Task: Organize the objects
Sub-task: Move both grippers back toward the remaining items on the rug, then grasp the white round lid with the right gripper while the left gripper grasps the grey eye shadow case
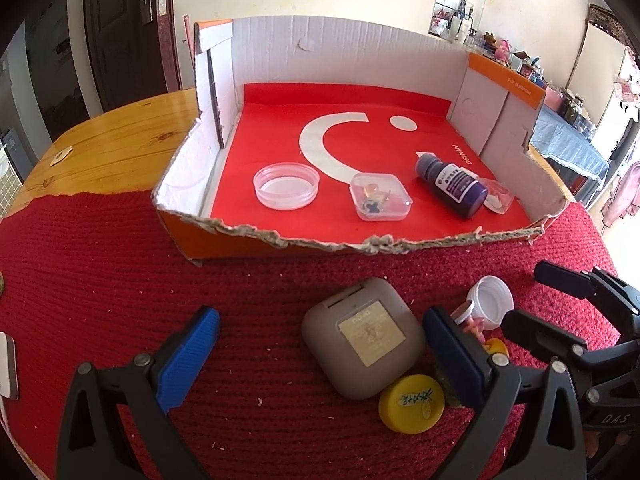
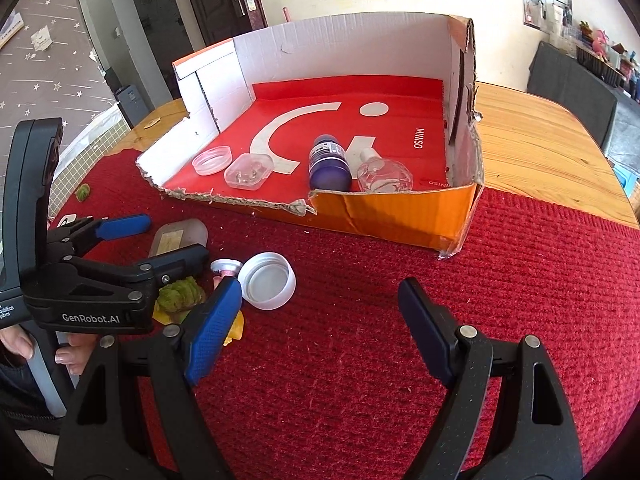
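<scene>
Red knitted cloth [image 1: 100, 248] carries a torn cardboard box [image 1: 400, 240]; left gripper [image 1: 320, 344] gapes wide around a grey rounded-square case [image 1: 362, 340], right gripper [image 2: 320, 328] wide, empty.

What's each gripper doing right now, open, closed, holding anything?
Left gripper: open, holding nothing, jaws either side of the grey square case on the red mat.
Right gripper: open, holding nothing, over bare mat.

MINISO: red liner [image 2: 416, 143] | GenRobot.AI: left gripper [image 2: 91, 317] | DAS: right gripper [image 1: 614, 419]
</scene>
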A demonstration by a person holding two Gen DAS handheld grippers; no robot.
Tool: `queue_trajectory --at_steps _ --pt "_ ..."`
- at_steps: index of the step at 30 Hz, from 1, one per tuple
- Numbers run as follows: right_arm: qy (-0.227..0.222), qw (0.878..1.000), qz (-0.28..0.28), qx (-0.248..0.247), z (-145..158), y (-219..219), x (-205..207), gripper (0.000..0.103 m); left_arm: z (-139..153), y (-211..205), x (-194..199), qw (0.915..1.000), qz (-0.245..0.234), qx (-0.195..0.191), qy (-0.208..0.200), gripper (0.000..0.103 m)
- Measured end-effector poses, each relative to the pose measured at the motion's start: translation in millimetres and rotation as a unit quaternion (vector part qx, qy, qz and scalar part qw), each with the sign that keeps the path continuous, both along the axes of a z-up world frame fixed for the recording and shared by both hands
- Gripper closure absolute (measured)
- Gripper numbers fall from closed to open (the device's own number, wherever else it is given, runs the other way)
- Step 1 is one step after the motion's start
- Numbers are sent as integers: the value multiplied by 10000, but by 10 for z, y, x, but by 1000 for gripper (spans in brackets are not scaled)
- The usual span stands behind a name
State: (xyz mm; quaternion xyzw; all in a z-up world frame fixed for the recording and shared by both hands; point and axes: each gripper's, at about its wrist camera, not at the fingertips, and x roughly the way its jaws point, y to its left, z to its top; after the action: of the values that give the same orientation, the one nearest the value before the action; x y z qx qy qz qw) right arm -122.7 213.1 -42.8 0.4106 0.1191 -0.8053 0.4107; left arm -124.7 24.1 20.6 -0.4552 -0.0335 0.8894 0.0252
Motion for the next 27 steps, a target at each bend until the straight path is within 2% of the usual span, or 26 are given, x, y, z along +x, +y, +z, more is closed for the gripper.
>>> queue_trajectory --at_steps 9,14,21,27 --pt "122 9997 15 199 -35 -58 48 23 -6 -202 56 9999 18 67 -101 0" --pt "203 9995 93 236 -13 -99 86 23 -12 -204 75 9999 -68 20 -135 0" --pt "357 9979 120 525 -37 -193 81 23 -17 -188 70 9999 -114 -38 -92 1" --pt "636 9954 156 696 -47 -268 118 24 -19 -145 79 9997 -212 -97 31 8"
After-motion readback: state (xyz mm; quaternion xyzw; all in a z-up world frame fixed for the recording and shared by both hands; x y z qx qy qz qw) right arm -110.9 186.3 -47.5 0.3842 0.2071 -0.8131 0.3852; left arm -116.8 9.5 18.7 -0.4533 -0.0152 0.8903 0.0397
